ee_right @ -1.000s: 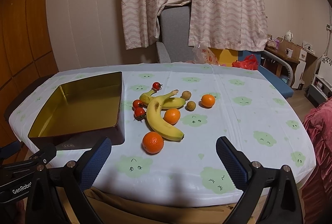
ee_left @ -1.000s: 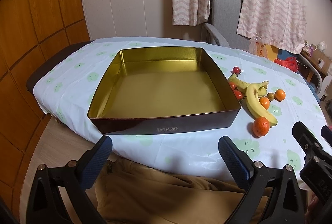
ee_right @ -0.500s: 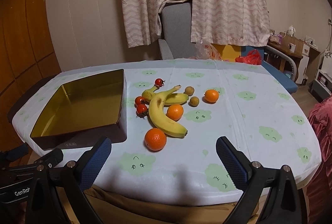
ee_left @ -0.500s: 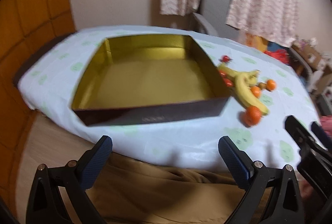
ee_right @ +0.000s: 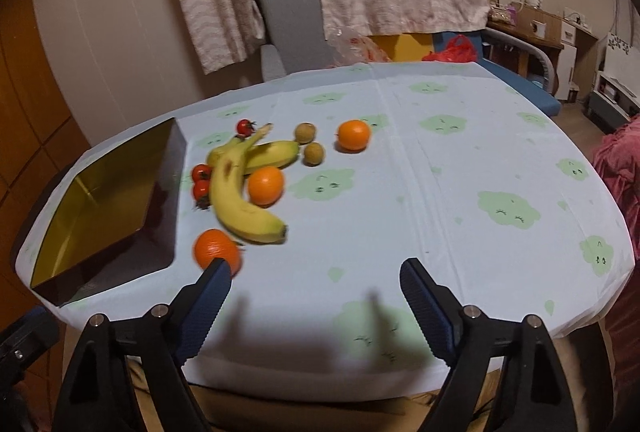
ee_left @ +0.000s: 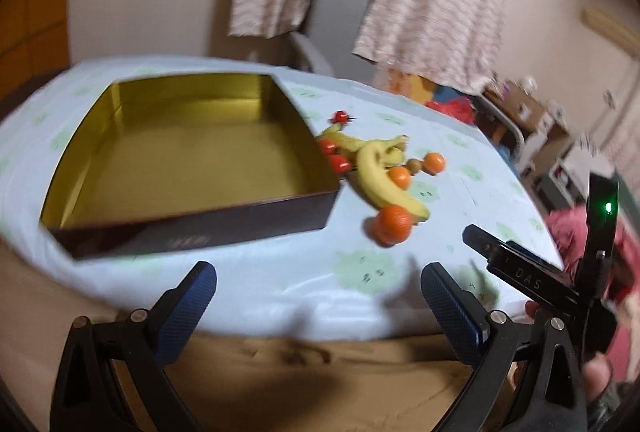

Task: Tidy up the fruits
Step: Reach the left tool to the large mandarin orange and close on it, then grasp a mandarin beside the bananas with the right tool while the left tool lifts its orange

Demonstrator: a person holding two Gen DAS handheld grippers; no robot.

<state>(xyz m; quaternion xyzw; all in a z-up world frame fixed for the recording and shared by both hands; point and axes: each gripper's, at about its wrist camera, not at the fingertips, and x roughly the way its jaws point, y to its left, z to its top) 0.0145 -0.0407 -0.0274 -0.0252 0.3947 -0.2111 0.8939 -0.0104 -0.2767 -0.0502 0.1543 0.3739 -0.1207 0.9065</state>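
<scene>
While both grippers hang over the near edge of the table (ee_right: 460,159), the left gripper (ee_left: 318,296) and the right gripper (ee_right: 316,292) each hold their fingers wide apart, gripping nothing. The gold-lined box (ee_left: 192,155) sits empty on the left of the tablecloth. Just to its right lie two bananas (ee_right: 240,187), three oranges (ee_right: 265,185), three small tomatoes (ee_right: 201,173) and two little brown fruits (ee_right: 313,153), all loose on the cloth. The nearest orange (ee_right: 214,246) lies just beyond the right gripper's left finger (ee_right: 204,308).
</scene>
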